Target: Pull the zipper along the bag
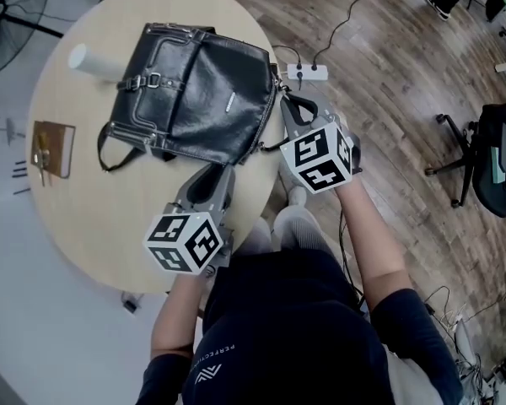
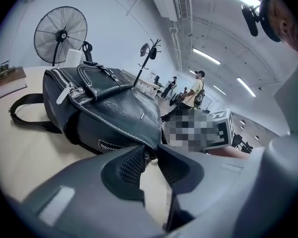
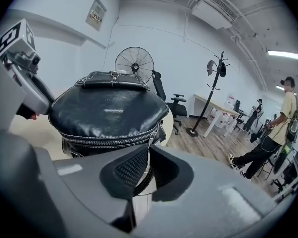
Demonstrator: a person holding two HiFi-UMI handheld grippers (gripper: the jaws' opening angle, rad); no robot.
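A black leather bag (image 1: 202, 91) lies on the round wooden table (image 1: 93, 218), its zipper (image 3: 104, 142) running along the edge that faces my right gripper. My right gripper (image 1: 291, 101) is at the bag's right corner. In the right gripper view its jaws (image 3: 146, 150) stand almost together, pinching the metal zipper pull (image 3: 152, 133) at the zipper's end. My left gripper (image 1: 212, 174) points at the bag's near edge. Seen from the left gripper view, that gripper (image 2: 151, 152) is slightly open, with the bag's (image 2: 104, 108) corner just at its fingertips and bare table showing between the pads.
A white cylinder (image 1: 88, 60) stands behind the bag, and a brown notebook (image 1: 52, 148) lies at the table's left. A power strip (image 1: 308, 72) with cables sits on the wood floor beyond the table edge. A fan (image 1: 13, 7) stands far left, an office chair (image 1: 489, 159) far right.
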